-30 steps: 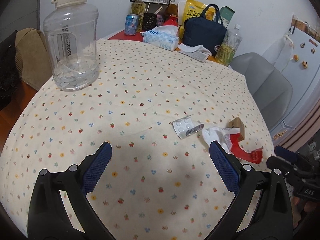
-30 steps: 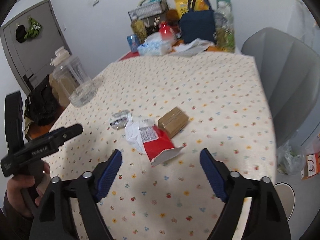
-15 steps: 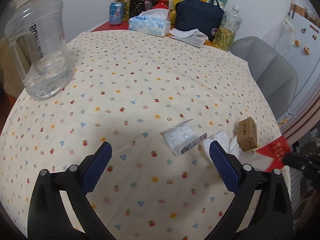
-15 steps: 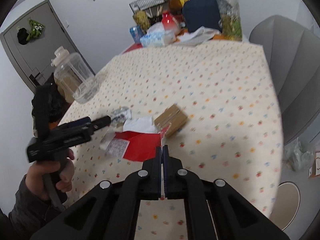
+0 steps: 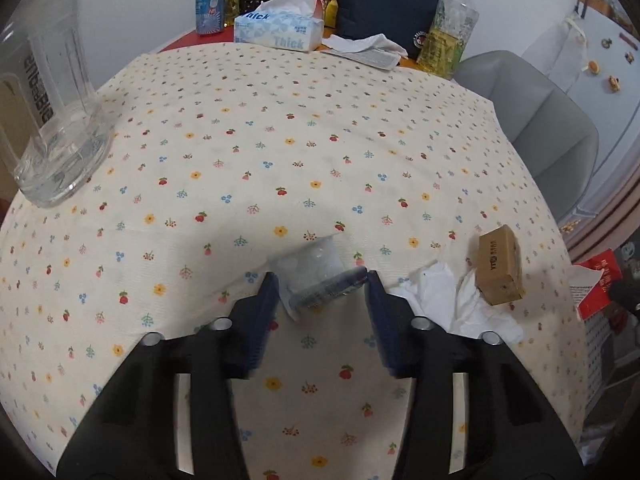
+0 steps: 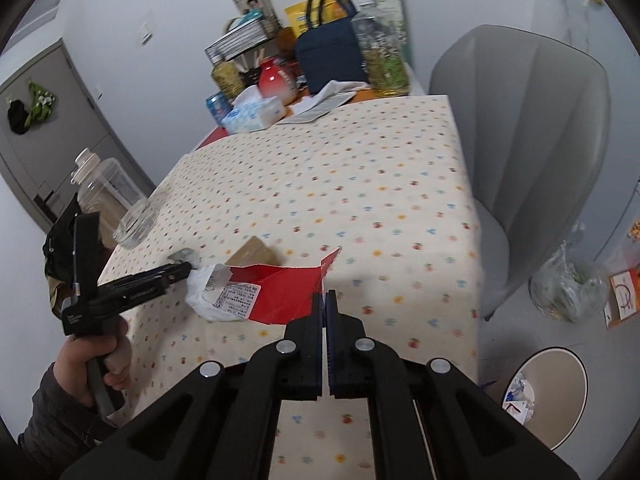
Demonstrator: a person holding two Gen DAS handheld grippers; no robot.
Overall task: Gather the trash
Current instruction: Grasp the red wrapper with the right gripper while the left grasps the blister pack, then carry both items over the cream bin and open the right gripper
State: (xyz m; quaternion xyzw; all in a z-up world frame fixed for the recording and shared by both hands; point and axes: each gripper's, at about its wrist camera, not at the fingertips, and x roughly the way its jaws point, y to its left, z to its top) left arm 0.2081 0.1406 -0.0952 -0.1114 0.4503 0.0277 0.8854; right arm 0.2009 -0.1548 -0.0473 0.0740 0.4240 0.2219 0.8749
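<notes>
My right gripper is shut on the corner of a red and white wrapper and holds it above the table's near edge; the wrapper also shows in the left wrist view. My left gripper is down on the flowered tablecloth with its blue pads on both sides of a clear blister pack, touching or nearly touching it. A crumpled white tissue and a small brown box lie right of it.
A beige trash bin stands on the floor at the right, below the table. A grey chair stands beside the table. A large clear jug stands at the left. A tissue box, navy bag and bottles crowd the far end.
My right gripper shut on the red wrapper and lifted it off the table toward the right. My left gripper moved forward to the blister pack and its fingers closed in around it.
</notes>
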